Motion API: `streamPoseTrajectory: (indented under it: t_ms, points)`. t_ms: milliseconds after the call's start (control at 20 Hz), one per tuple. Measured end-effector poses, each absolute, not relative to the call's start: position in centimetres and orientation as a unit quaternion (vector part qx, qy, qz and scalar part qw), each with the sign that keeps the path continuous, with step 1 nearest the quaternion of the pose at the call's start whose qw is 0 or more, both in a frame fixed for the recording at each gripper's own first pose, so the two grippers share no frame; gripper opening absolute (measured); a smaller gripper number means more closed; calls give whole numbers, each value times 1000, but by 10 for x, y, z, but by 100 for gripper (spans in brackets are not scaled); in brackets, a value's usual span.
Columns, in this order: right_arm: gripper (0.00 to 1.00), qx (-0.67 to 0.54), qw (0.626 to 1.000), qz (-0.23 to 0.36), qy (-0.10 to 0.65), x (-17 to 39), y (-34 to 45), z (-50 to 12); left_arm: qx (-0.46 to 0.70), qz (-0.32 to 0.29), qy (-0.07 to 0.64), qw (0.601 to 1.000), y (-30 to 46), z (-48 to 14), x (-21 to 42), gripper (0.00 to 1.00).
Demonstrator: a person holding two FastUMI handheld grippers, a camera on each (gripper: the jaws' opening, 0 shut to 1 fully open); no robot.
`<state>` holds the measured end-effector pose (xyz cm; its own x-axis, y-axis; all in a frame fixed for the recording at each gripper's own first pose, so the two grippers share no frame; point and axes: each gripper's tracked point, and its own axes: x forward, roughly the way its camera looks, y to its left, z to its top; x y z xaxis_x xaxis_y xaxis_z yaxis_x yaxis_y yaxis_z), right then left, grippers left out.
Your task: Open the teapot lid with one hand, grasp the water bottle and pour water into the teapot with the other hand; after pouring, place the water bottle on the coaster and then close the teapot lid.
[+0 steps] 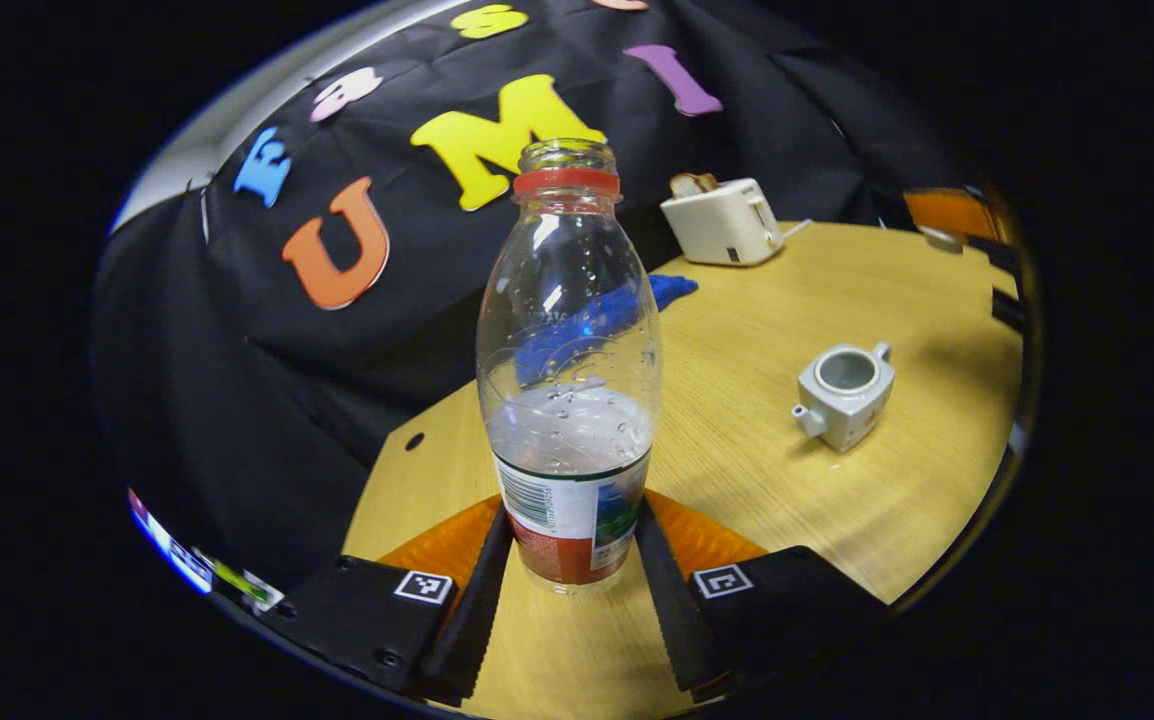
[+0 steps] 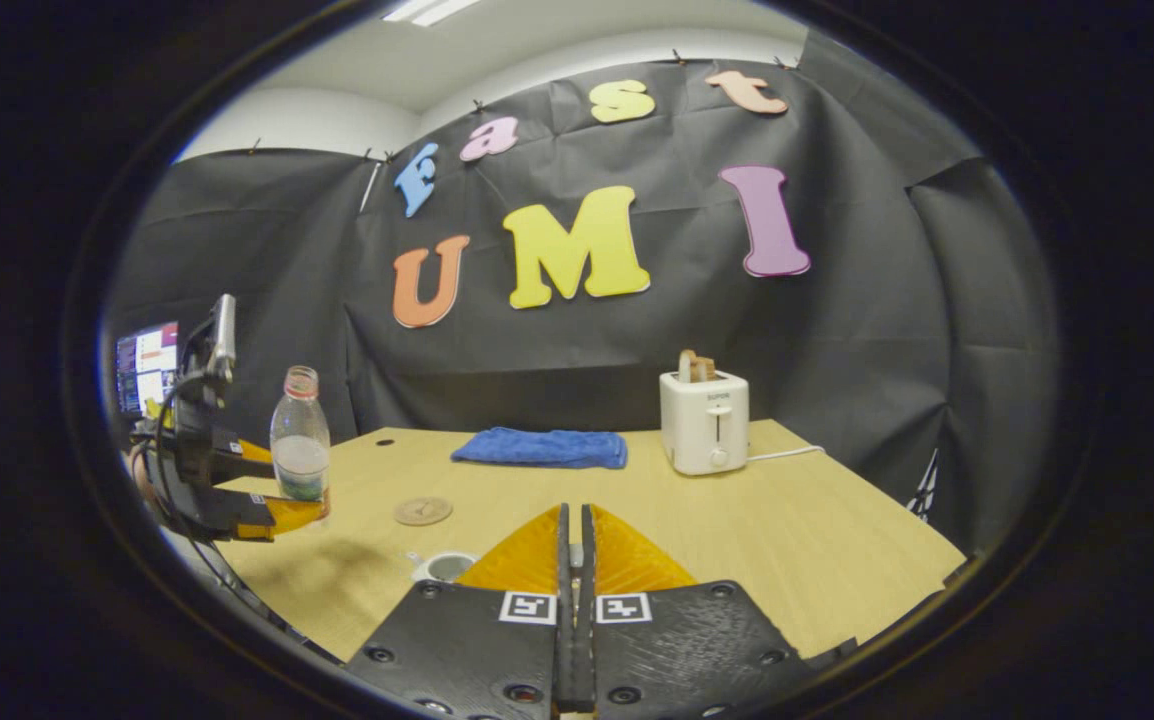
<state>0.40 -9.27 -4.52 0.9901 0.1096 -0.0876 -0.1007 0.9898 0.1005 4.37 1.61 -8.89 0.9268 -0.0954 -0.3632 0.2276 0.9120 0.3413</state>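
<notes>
Two grippers are at work over the wooden table (image 2: 837, 540), and the job looks to be at the stage where the bottle is in hand and the pouring is either about to start or just finished; I cannot tell which from how things stand. The left gripper (image 1: 569, 590) pinches the water bottle (image 1: 569, 350) low on its labelled part, a finger pressed to each side, and the bottle stands upright, uncapped, with water filling roughly its lower half. From the right gripper view it seems lifted a little off the table at the far left, but I would not swear to that. The teapot (image 1: 845, 392) sits well off to that gripper's right with its top open, spout pointing toward the bottle; its lid I cannot make out anywhere. The right gripper (image 2: 574, 560) has its fingers pressed together with nothing visible between them. The round coaster (image 2: 423, 511) lies bare on the table, near the bottle and short of the blue cloth (image 2: 541, 447); a toaster (image 2: 704, 420) stands farther back. If water is still owed, the bottle has to be carried across and tipped over the pot's opening; otherwise it goes down onto the coaster
</notes>
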Motion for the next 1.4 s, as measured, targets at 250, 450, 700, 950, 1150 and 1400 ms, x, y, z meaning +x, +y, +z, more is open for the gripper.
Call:
streamPoseTrajectory:
  t_ms: [250,450,700,950,1150,1400]
  points:
    - [0,34,997,57,46,5,-75,-39,54,-85,151,983,18,-99,38,73]
    - [0,27,995,83,40,13,-41,-35,24,-81,122,989,22,-94,43,72]
    - [0,20,991,129,42,38,5,-47,9,-79,113,990,25,-95,46,72]
    - [0,22,985,149,80,62,25,-86,-8,-71,104,992,32,-86,45,72]
    - [0,20,985,150,81,65,28,-86,-13,-68,85,994,31,-71,63,72]
    - [0,8,987,147,65,62,27,-75,-42,-88,58,994,9,-49,117,72]
